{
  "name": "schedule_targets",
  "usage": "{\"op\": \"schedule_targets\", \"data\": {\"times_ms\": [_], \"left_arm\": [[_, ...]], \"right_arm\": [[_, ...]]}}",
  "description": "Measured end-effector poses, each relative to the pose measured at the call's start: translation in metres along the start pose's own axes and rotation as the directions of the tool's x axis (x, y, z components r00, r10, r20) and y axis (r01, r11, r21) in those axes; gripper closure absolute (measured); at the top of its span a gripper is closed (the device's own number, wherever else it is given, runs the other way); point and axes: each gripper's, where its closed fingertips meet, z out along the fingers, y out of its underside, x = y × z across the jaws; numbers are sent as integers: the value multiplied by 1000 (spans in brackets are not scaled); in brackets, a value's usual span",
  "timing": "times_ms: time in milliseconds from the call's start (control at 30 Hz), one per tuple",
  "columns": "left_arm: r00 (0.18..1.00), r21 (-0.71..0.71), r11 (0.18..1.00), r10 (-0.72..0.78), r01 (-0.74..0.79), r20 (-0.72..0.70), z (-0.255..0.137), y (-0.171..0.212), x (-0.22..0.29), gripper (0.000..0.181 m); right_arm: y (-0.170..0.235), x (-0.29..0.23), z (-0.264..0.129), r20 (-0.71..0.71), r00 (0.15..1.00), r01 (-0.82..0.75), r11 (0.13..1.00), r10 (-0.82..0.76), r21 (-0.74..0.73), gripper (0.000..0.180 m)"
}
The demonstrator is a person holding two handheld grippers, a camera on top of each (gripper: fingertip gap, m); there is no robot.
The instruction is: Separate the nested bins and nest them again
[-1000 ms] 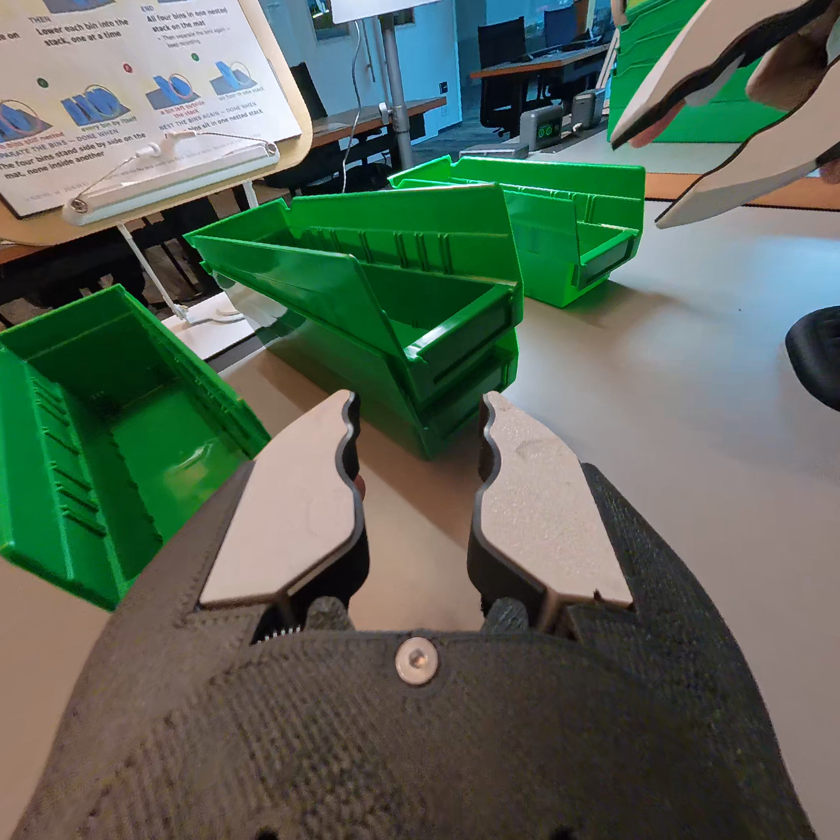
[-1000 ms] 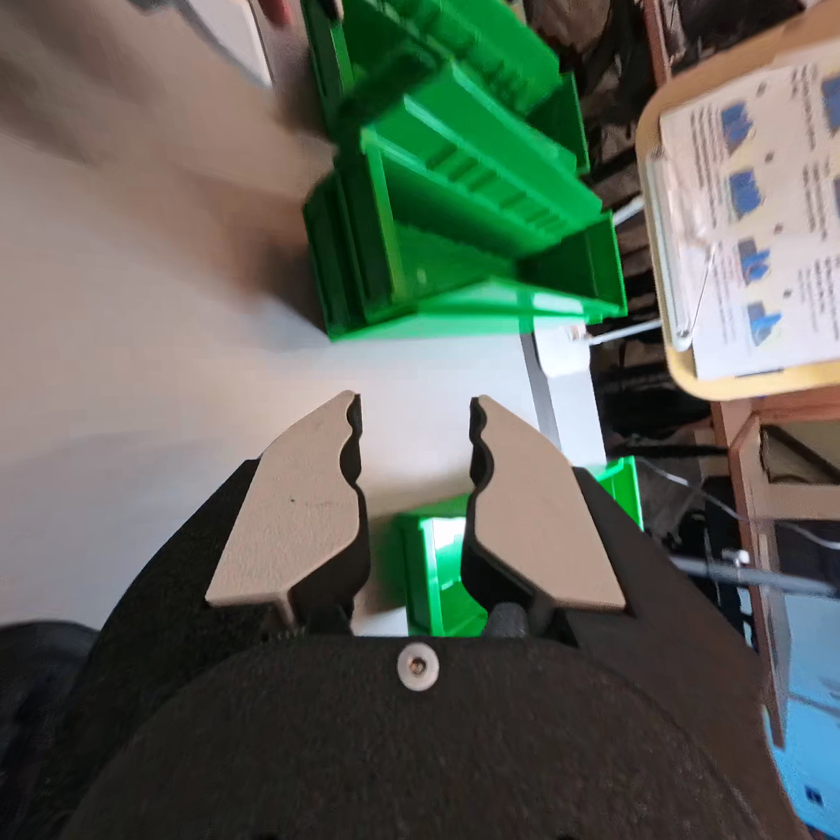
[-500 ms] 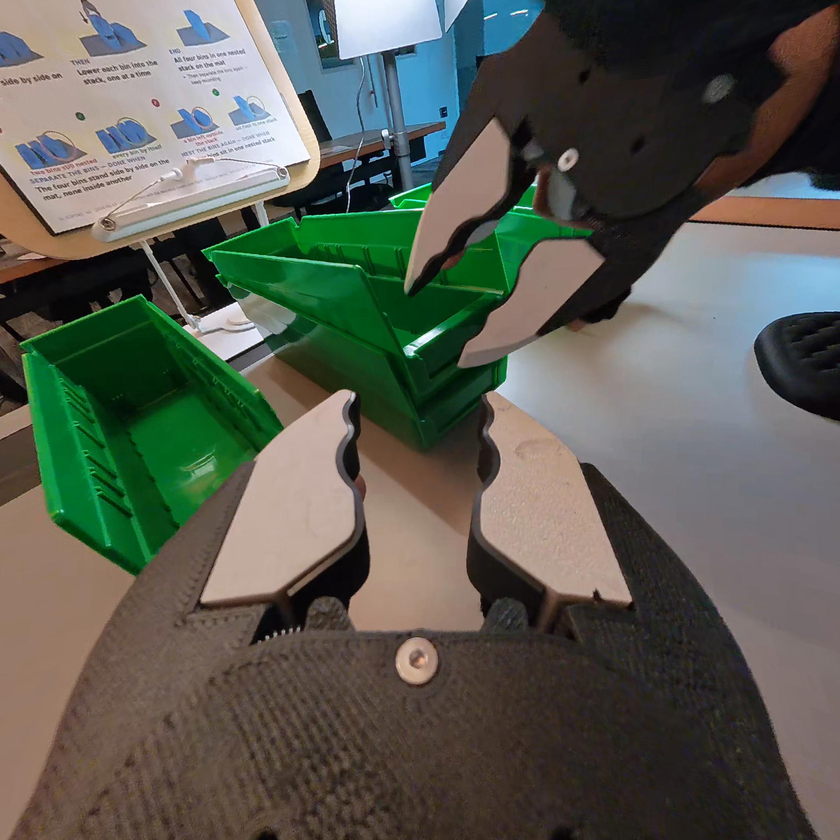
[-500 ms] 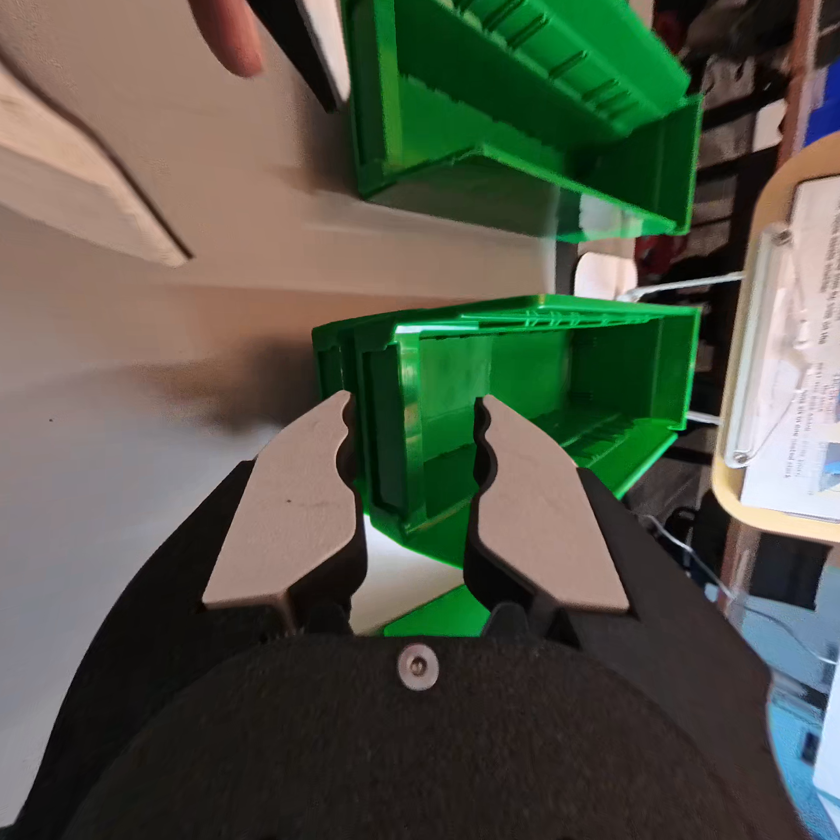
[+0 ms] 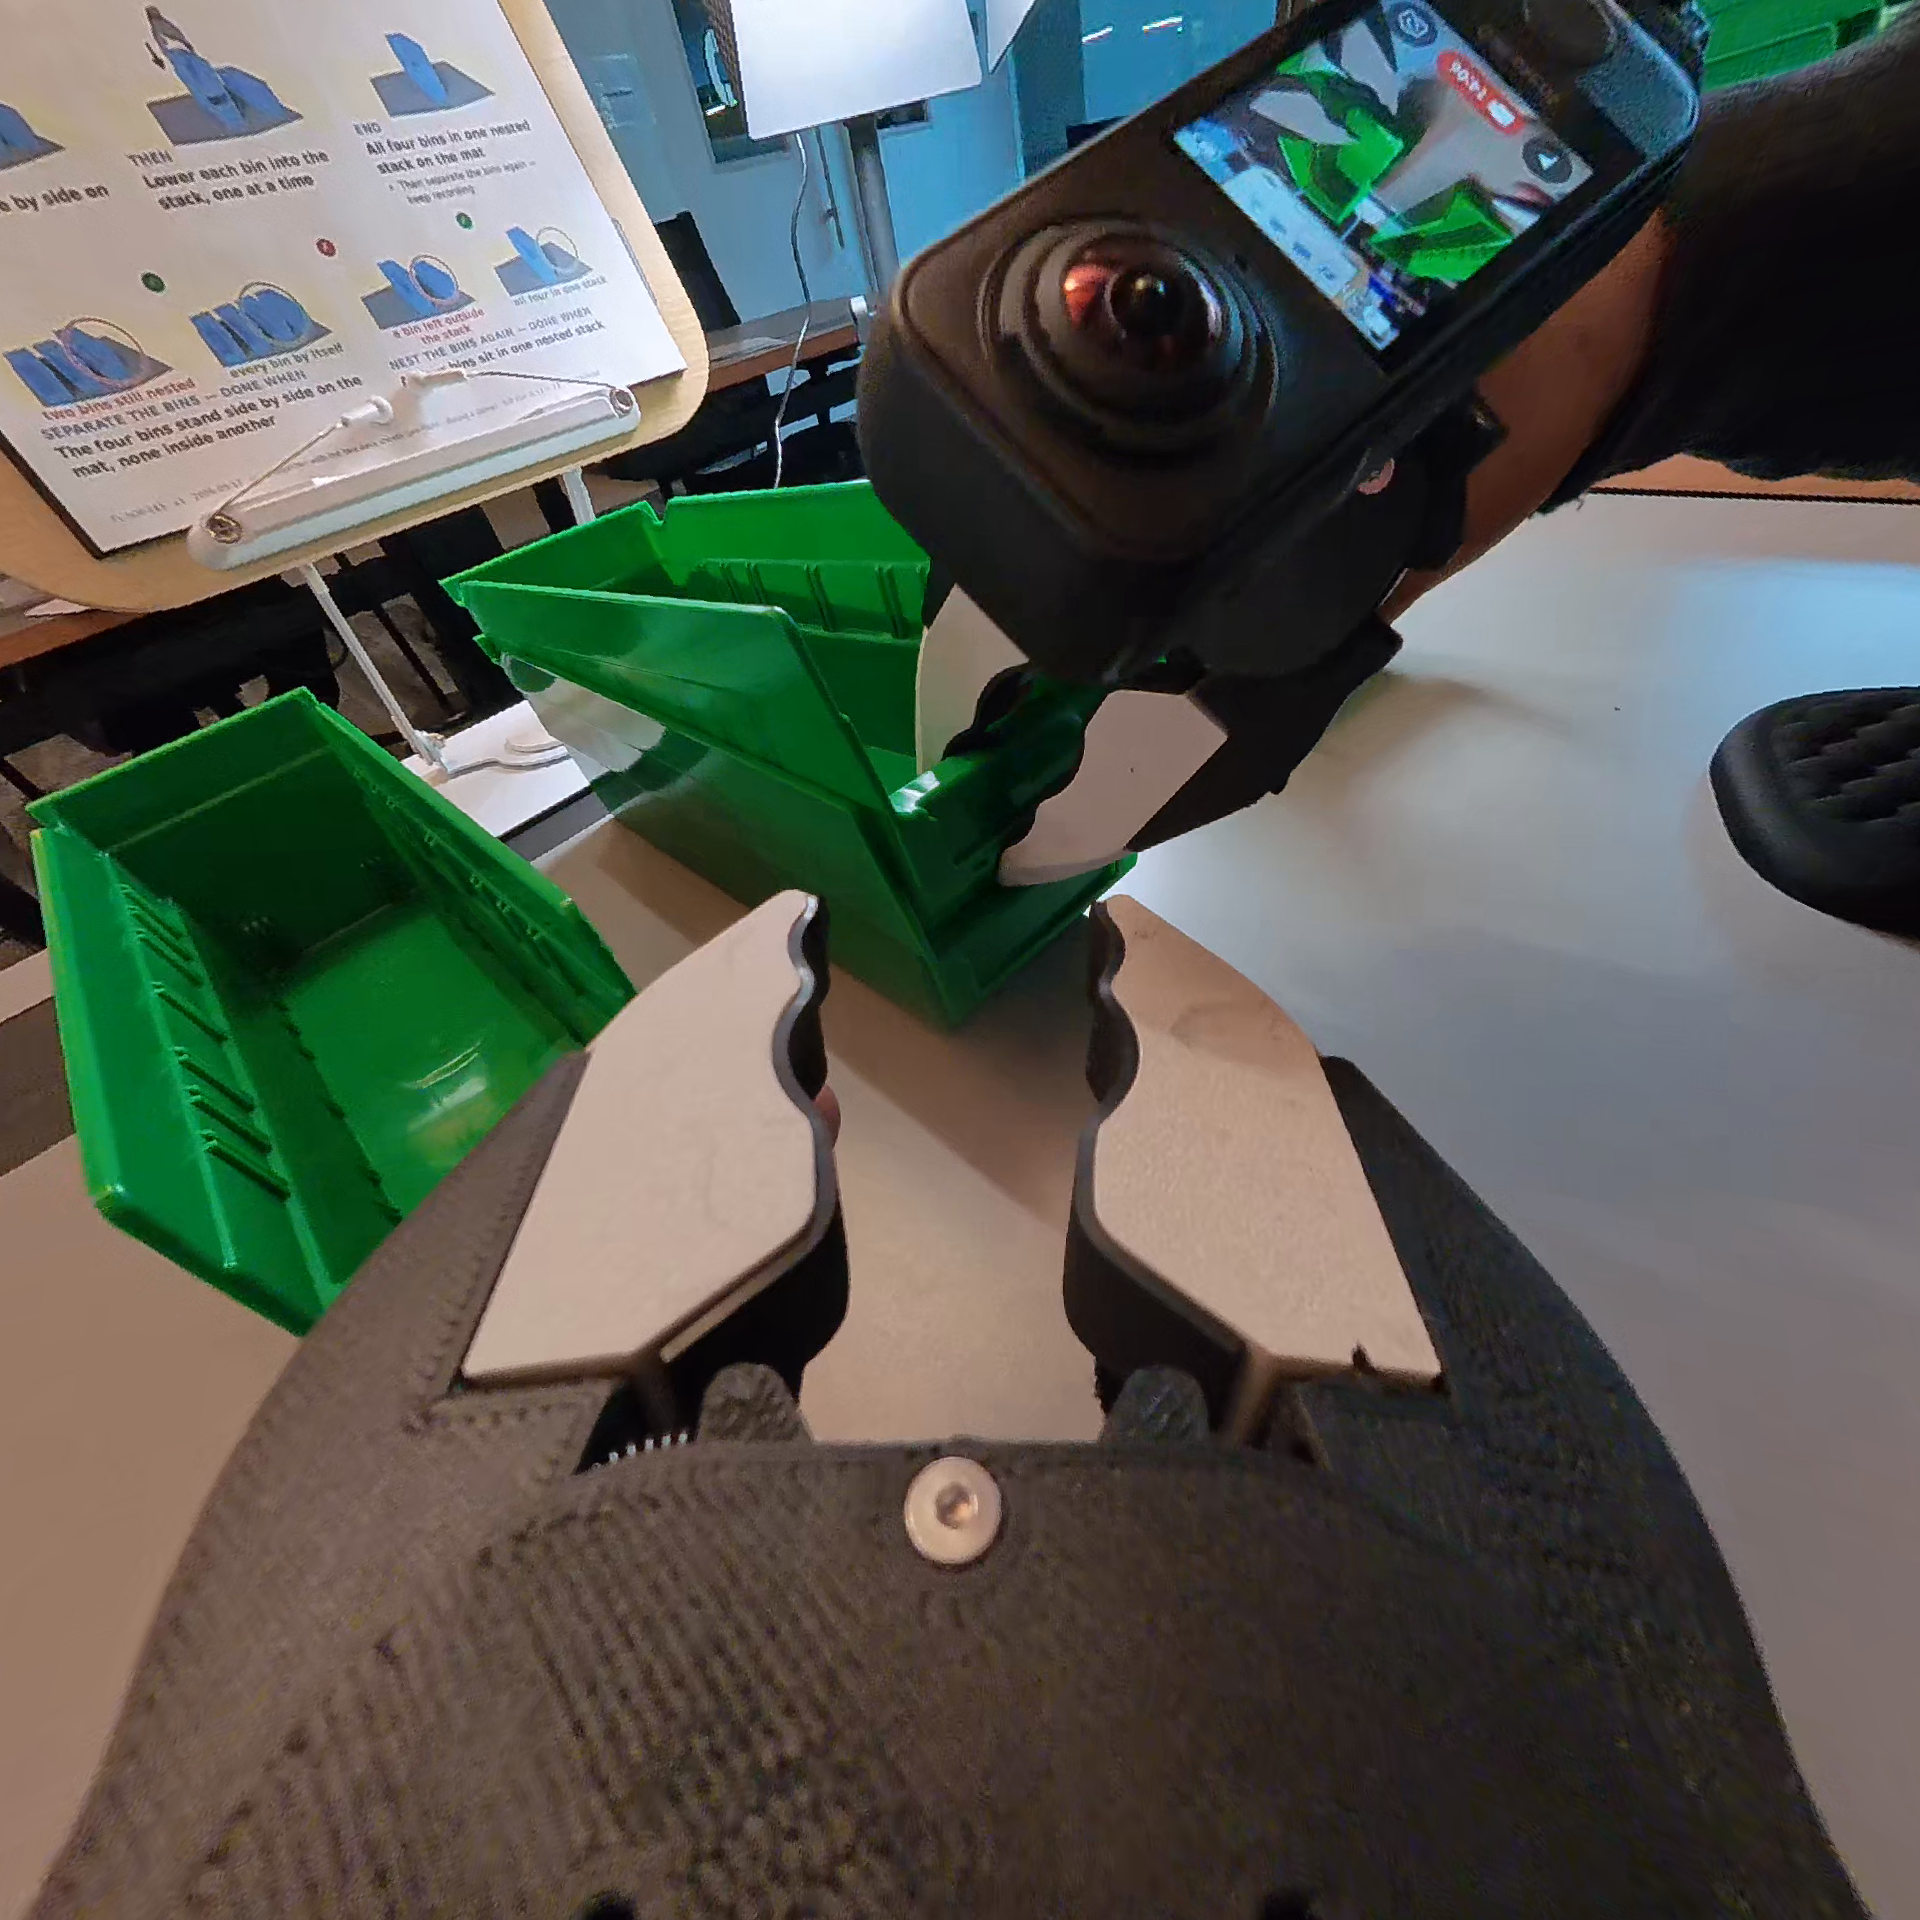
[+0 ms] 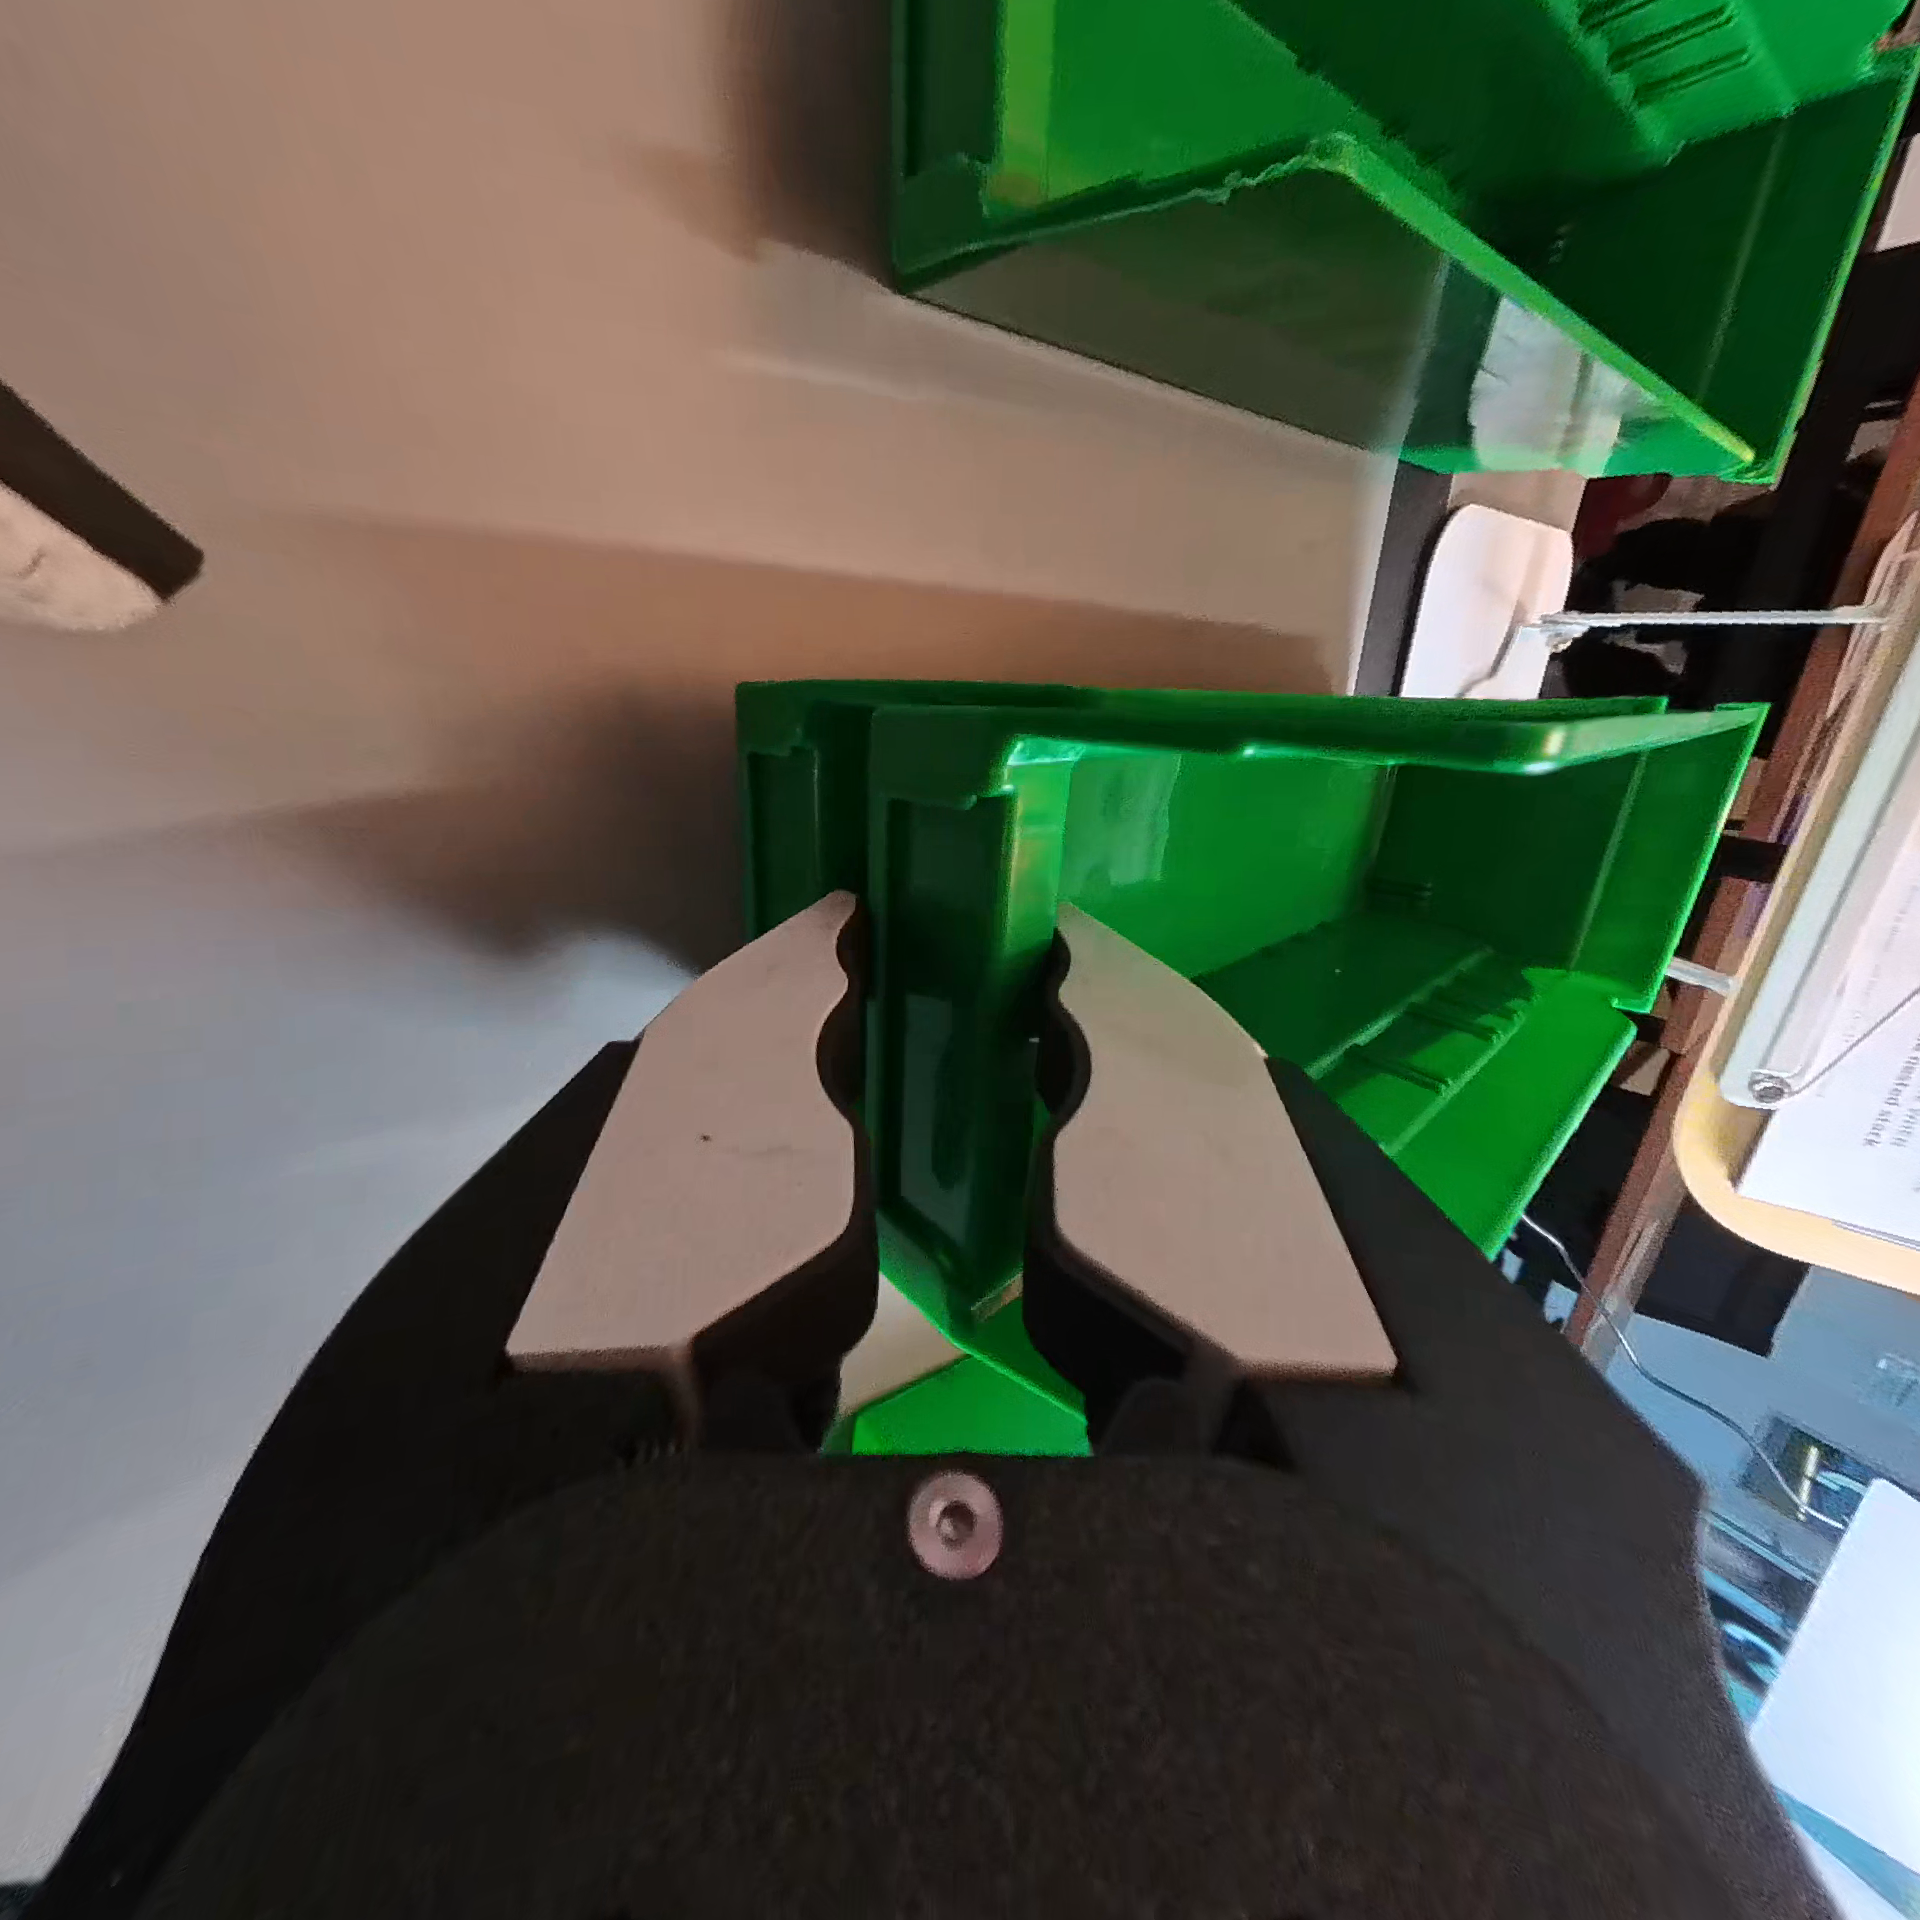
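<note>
The right gripper point(image 6: 951, 930) has come down and clamped the front lip of the upper glossy green plastic nested bin point(image 6: 1299, 883), whose long axis runs away from it; the left gripper point(image 5: 951, 935) hovers, jaws apart and empty.

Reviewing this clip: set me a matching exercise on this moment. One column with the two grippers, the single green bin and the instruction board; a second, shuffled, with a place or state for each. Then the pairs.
Things:
1. right gripper
2. left gripper
3. single green bin
4. instruction board

Places or states:
A. propped on a stand behind the bins
B. fingers on either side of the front lip of the top bin in the nested stack
C. open, holding nothing, over the table
D. standing alone, left of the stack

Pairs: 1-B, 2-C, 3-D, 4-A
</note>
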Motion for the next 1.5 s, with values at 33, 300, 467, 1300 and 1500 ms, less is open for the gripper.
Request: {"op": "schedule_targets", "data": {"times_ms": [33,300,467,1300,1500], "left_arm": [[1000,-2,1000,-1,1,1,0,1,0,133],[1000,-20,1000,0,0,-6,3,6,2,133],[1000,-34,999,11,-11,-11,4,10,5,134],[1000,-69,997,-17,16,-13,11,23,0,134],[1000,-79,997,-12,11,-4,12,27,-3,134]], "right_arm": [[-1,1,0,-7,1000,0,1000,0,7,151],[-3,20,-22,-2,1000,-13,999,13,38,151],[-10,43,-47,28,998,-53,996,51,75,150],[115,-12,-10,-108,994,-40,998,35,-44,149],[124,-2,12,-238,971,-4,996,-18,-89,147]]}}
